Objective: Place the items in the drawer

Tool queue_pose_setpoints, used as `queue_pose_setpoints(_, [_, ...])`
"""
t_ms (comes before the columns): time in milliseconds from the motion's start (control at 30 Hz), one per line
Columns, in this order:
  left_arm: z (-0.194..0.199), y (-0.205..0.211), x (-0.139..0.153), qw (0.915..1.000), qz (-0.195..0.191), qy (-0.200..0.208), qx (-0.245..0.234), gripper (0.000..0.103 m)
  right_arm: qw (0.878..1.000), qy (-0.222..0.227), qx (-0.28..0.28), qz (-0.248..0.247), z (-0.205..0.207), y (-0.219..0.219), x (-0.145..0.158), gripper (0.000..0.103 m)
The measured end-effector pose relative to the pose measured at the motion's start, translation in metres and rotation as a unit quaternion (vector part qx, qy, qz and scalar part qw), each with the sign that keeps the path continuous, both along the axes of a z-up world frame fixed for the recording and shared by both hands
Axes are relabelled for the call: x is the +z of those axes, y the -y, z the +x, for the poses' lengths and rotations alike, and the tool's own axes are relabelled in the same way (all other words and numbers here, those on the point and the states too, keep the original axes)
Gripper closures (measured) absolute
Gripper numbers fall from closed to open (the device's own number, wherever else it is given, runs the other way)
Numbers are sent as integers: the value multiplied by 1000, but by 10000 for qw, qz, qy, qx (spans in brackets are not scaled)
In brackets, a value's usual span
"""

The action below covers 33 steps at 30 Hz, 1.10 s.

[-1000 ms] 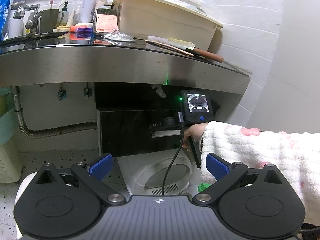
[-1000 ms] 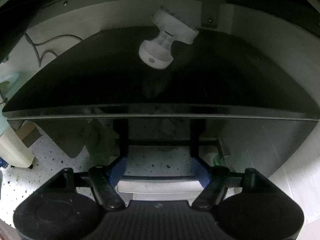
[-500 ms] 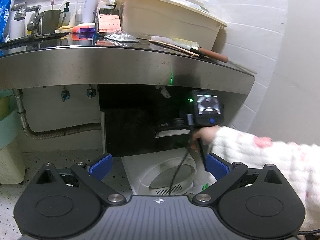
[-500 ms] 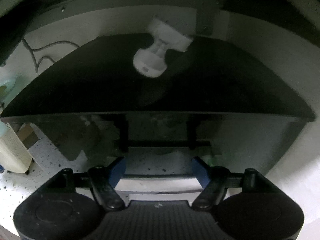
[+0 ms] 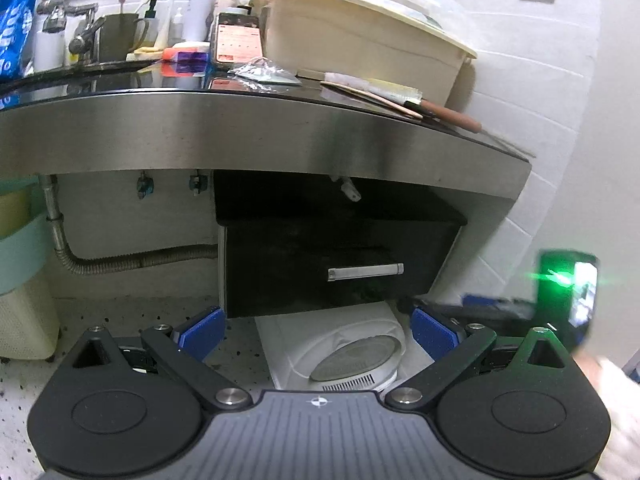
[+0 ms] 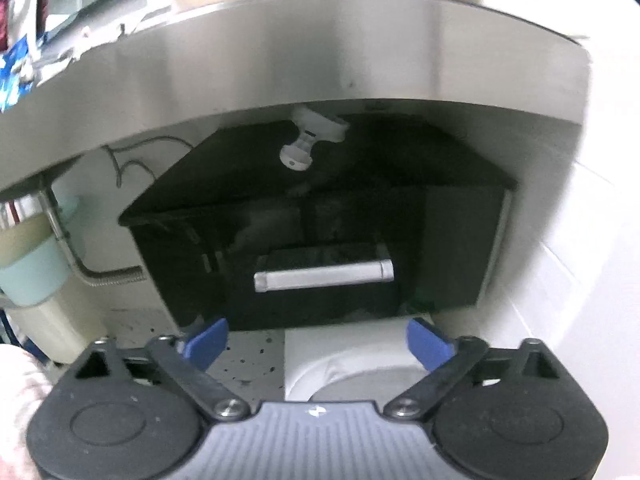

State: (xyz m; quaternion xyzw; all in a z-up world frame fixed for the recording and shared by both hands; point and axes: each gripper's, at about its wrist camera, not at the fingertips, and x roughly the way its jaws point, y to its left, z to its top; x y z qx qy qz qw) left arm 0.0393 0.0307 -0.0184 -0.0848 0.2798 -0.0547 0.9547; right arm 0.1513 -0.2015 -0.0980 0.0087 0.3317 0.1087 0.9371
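under the counter: a black drawer (image 6: 320, 240) hangs below the steel counter (image 5: 256, 128), its front flush with the unit, seemingly shut
handle: a silver bar (image 6: 324, 276) lies level across the drawer front
right gripper (image 6: 318, 340): jaws opening, blue pads far apart, nothing between them, clear of the handle
left gripper (image 5: 318, 328): jaws wide, empty, aimed at the drawer from further off
right-hand device: at the right edge of the left view, a blurred black unit with a green light (image 5: 566, 280) beside a pale sleeve (image 5: 616, 400)
floor: a white round-topped appliance (image 5: 352, 356) sits below the drawer
countertop: a cream tub (image 5: 360, 40), a phone (image 5: 236, 38), a brush (image 5: 400, 98), bottles and a cup by the tap
above drawer: a white plastic fitting (image 6: 308, 140) hangs from the counter's underside
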Motion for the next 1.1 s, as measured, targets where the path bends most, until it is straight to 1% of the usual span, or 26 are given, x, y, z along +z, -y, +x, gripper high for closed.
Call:
queue_pose_setpoints(200, [1, 1, 3, 9999, 124, 2, 114, 2, 9995, -30, -277, -180, -27, -6, 18, 3])
queue_pose_setpoints(333, [3, 1, 4, 9997, 147, -80, 175, 3, 9995, -117, -305, 17, -41, -5, 32, 3])
queue_pose_setpoints(400, [3, 1, 6, 9994, 250, -88, 236, 3, 9994, -154, -305, 31, -42, -4, 39, 3])
queue_pose_setpoints(500, [4, 0, 10, 9986, 371, -115, 357, 3, 9995, -164, -236, -134, -48, -1, 50, 3])
queue_pose_setpoints(633, [8, -3, 14, 9983, 317, -283, 396, 3, 9985, -133, -303, -442, -65, 3, 69, 3])
queue_pose_setpoints(733, [8, -1, 18, 9978, 359, -307, 459, 3, 9981, -92, -424, -444, -77, 9, 81, 3])
queue_pose_setpoints(867, [4, 3, 24, 9974, 439, -293, 485, 3, 9974, -282, -598, -272, -86, 18, 92, 3])
queue_pose_setpoints(933, [1, 6, 27, 9975, 455, -266, 467, 3, 9973, -271, -641, -236, -91, 19, 98, 3])
queue_pose_setpoints(1100, [-5, 13, 36, 9975, 545, -217, 393, 3, 9961, -179, -703, -503, -102, 9, 113, 3])
